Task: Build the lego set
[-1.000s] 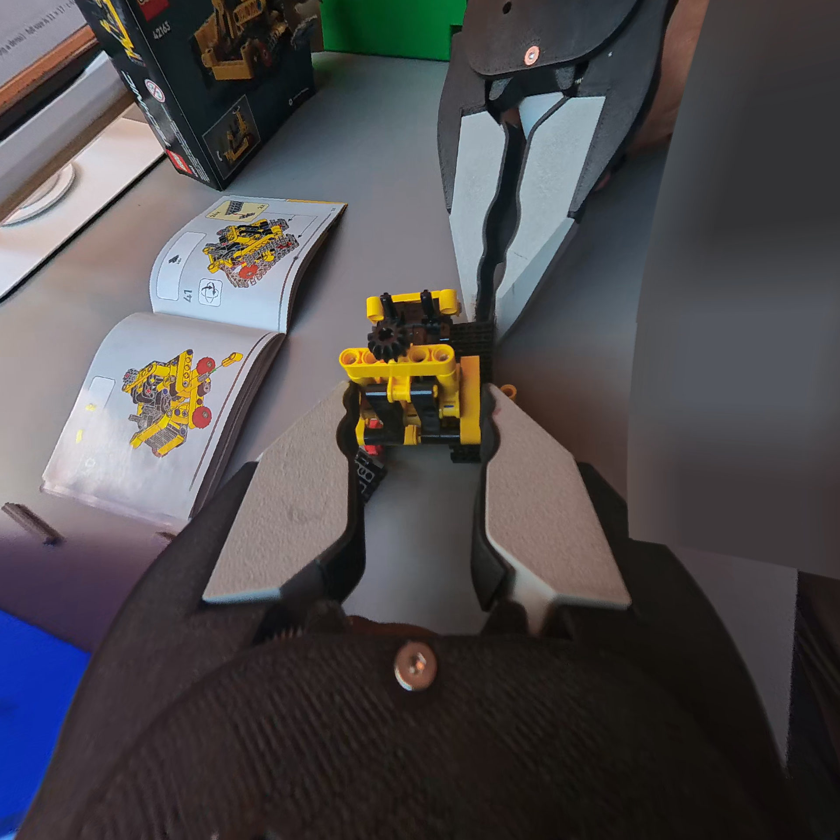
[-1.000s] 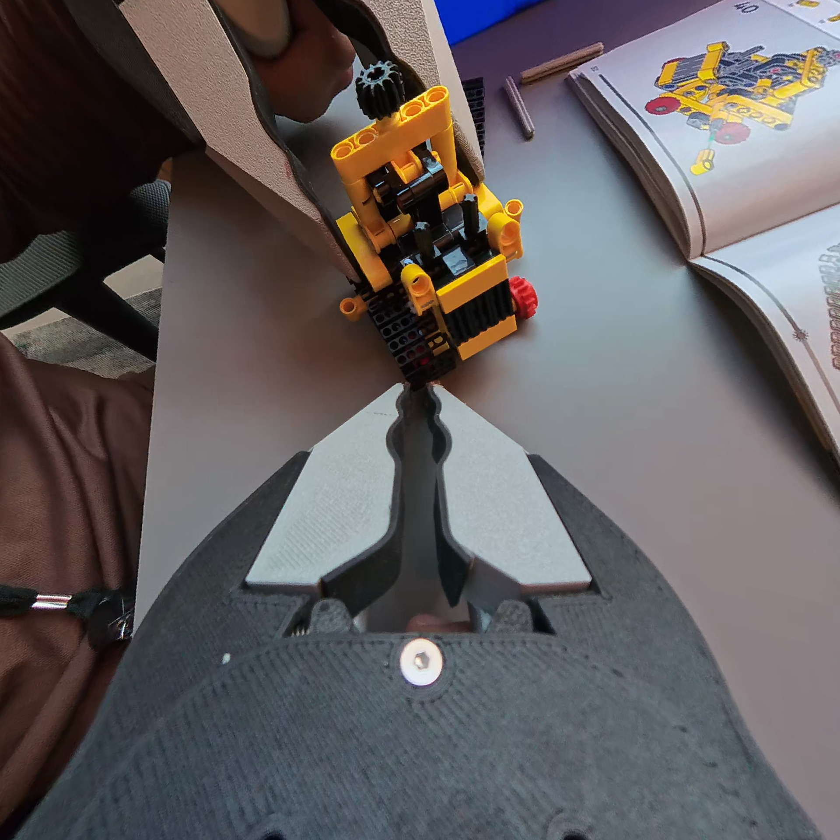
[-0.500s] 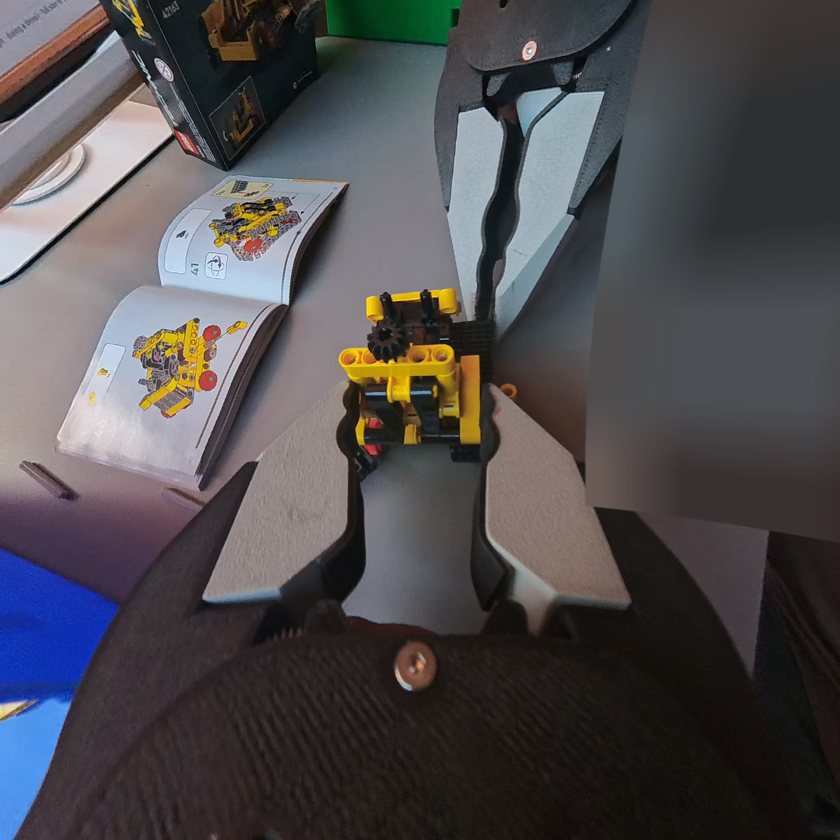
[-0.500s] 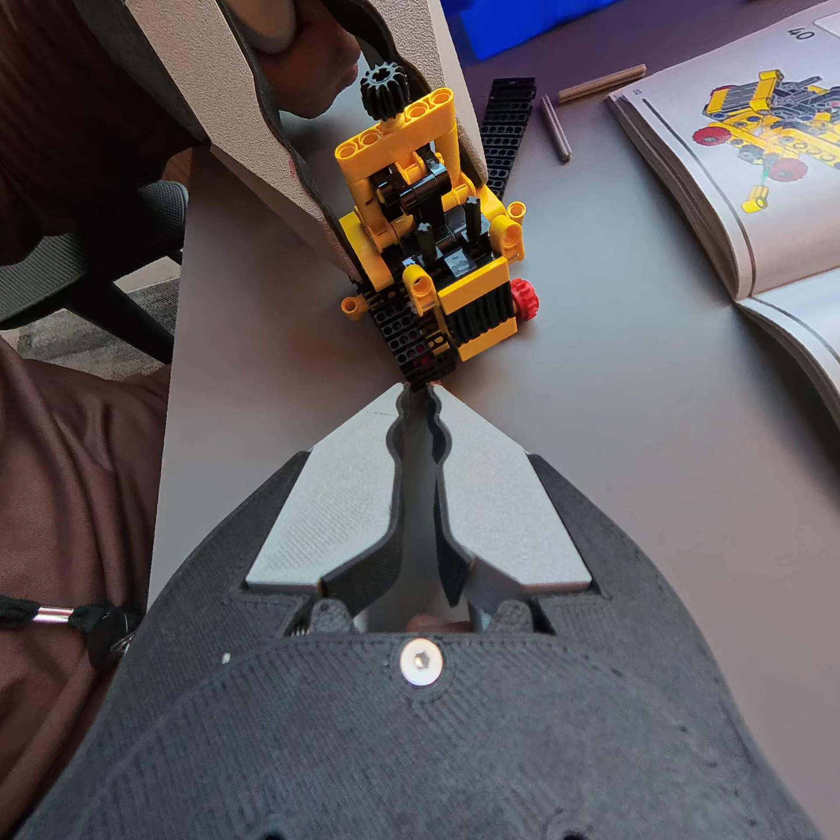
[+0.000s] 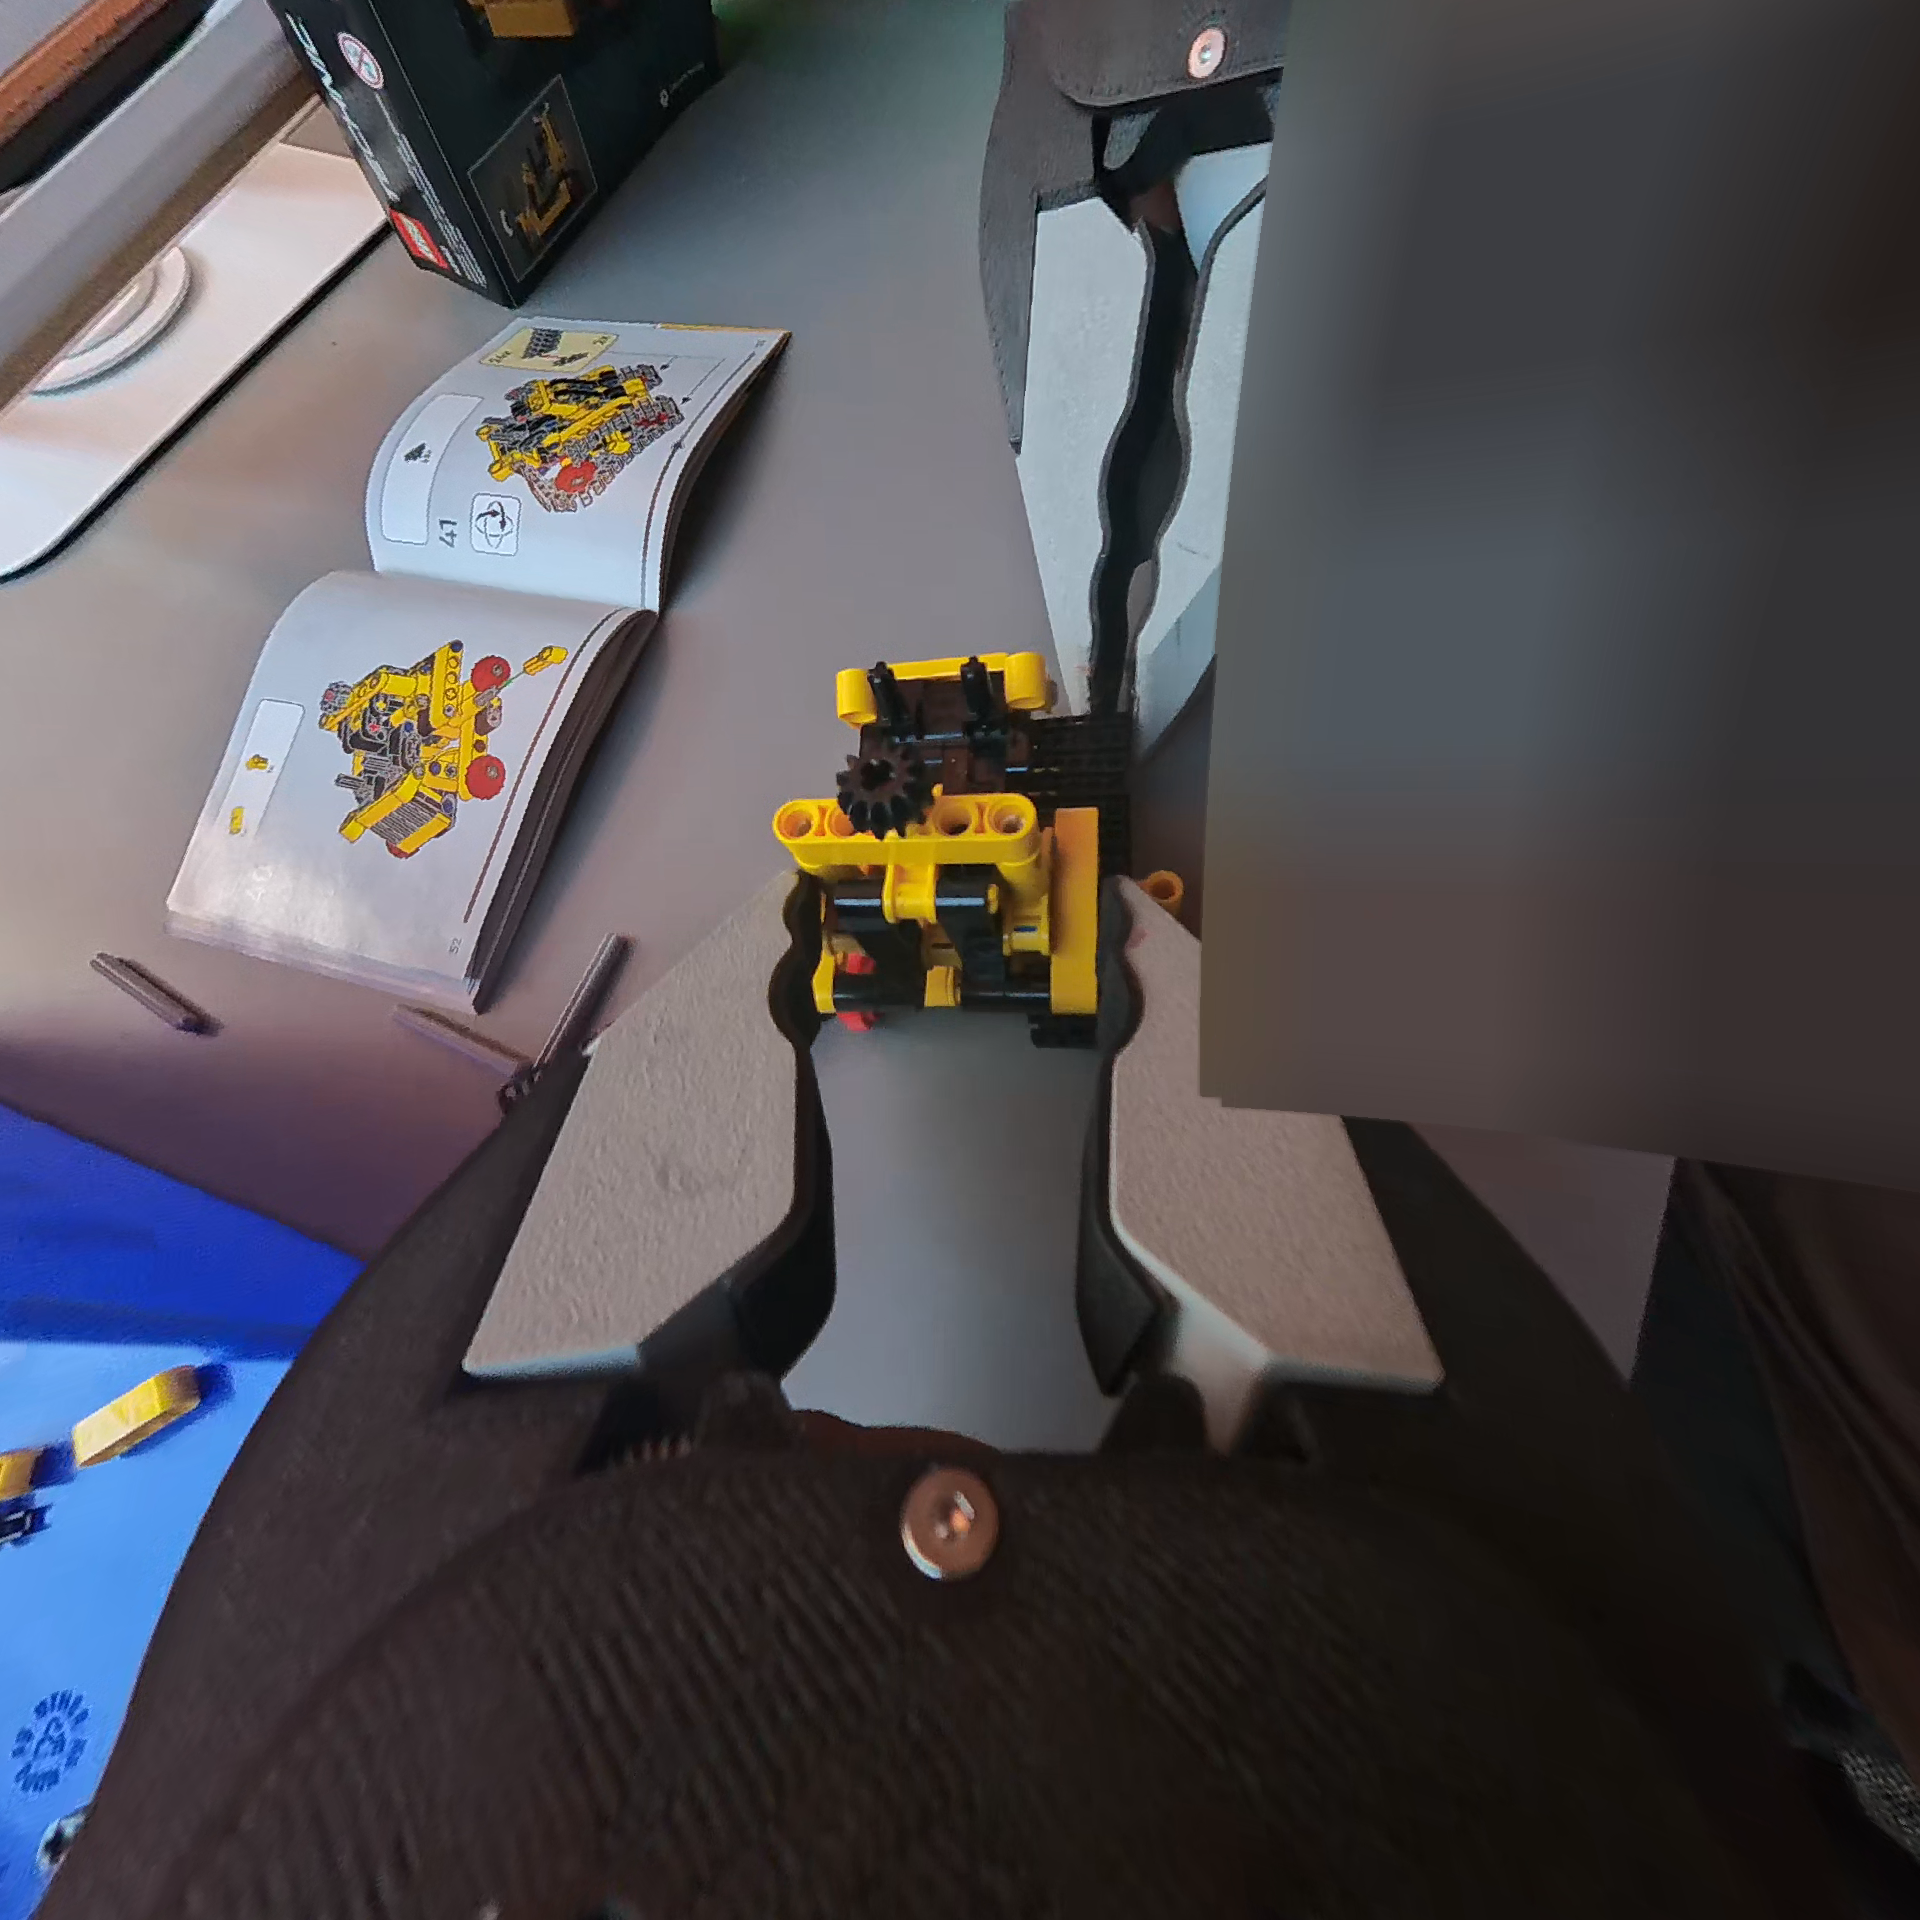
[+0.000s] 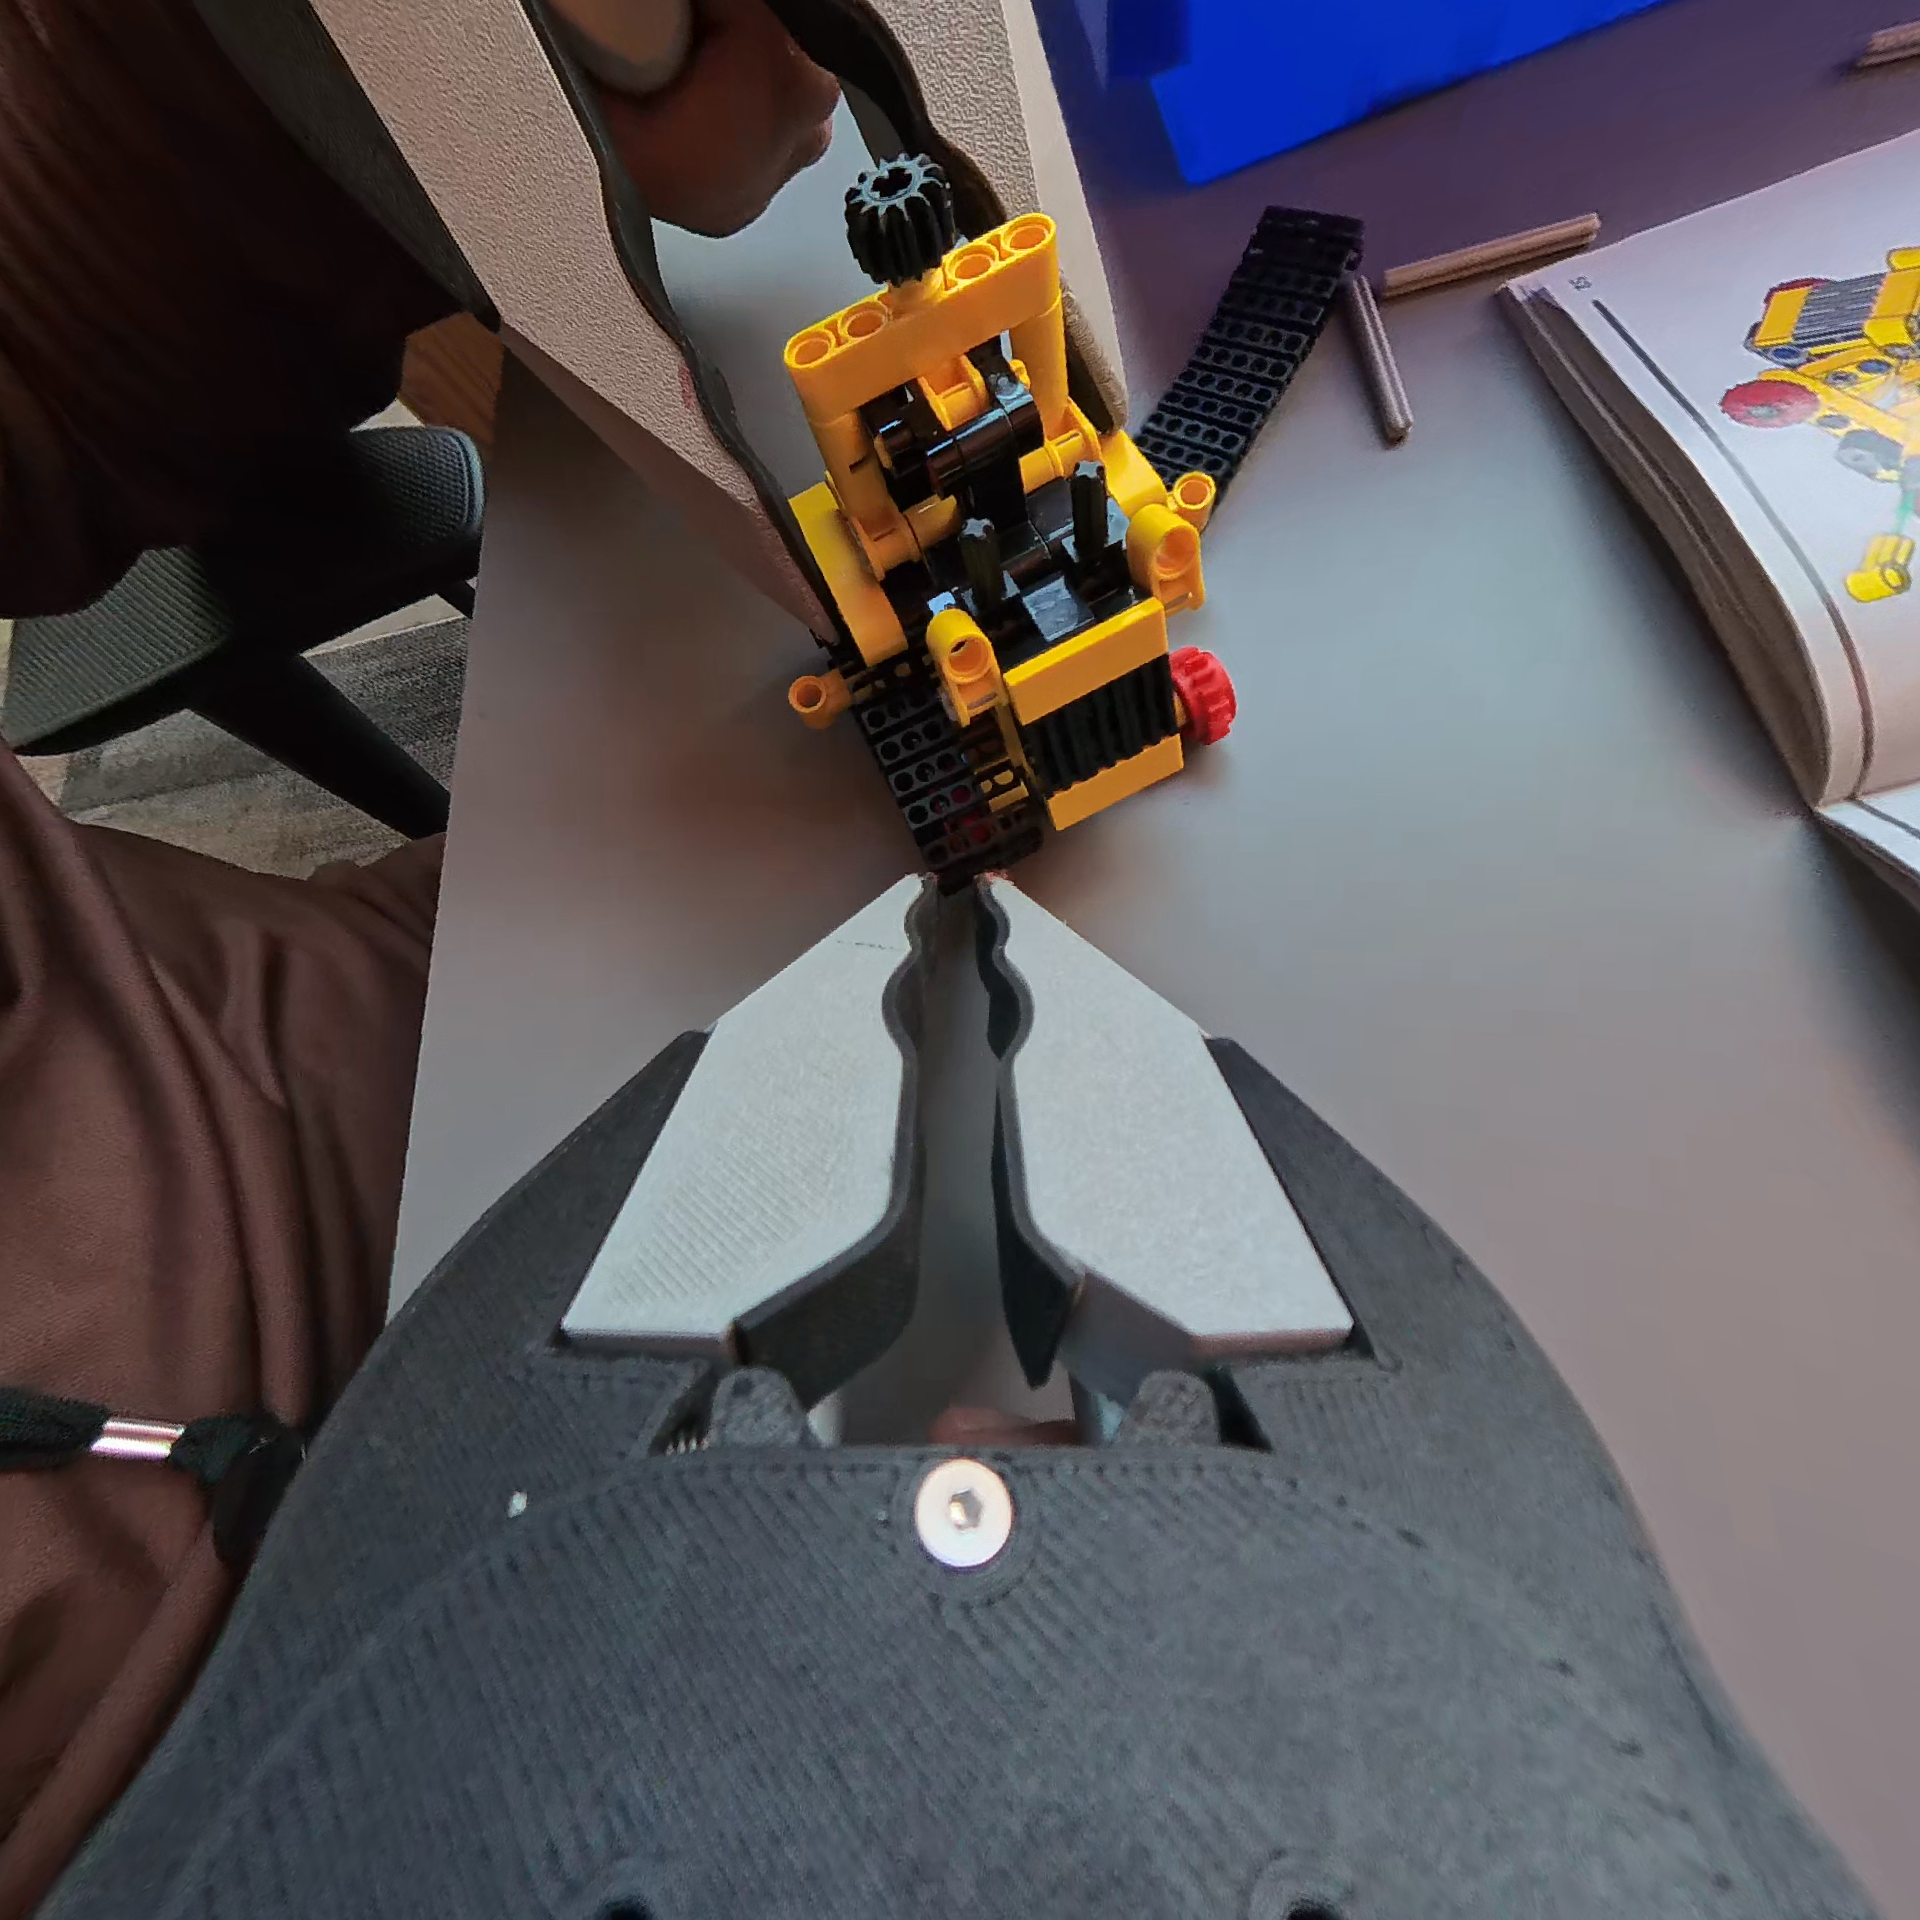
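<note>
Yellow-black model [image 5: 940, 894] sits on the desk [image 5: 883, 364], clamped at its rear between the left gripper [image 5: 951, 961] fingers. Right gripper [image 6: 956, 883], nearly closed, pinches the black track [image 6: 940, 769] end at the front. Likely step: fitting the track; next needs it wrapped and its ends joined. Second track [image 6: 1247, 343] lies loose beside. Track underside hidden; manual [image 5: 468, 665] partly cut off.
</note>
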Motion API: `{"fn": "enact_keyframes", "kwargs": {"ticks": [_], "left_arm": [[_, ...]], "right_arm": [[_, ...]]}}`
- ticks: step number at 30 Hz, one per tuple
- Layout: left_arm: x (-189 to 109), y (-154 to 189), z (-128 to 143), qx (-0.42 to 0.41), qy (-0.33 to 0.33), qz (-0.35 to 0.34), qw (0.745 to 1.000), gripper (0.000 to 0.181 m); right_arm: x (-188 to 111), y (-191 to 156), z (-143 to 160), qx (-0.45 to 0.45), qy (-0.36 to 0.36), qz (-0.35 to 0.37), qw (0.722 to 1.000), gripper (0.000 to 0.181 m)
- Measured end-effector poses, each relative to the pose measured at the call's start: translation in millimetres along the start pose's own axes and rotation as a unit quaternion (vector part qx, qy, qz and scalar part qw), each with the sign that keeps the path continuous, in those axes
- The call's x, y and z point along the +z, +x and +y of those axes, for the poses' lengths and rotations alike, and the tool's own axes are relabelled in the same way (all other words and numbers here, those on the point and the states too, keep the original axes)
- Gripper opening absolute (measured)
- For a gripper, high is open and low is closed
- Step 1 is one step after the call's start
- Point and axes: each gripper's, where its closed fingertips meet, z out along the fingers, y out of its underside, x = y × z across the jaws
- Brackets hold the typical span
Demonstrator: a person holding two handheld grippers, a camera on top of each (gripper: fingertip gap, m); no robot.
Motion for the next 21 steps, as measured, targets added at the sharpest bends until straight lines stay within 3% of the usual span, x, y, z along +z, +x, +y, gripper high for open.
{"fn": "enact_keyframes", "kwargs": {"ticks": [21], "left_arm": [[-11.2,3.5,7.8,-0.004,-0.001,-0.006,1.000,0.052]], "right_arm": [[3.7,-6.5,-7.2,-0.037,-0.001,0.022,0.999,0.005]]}}
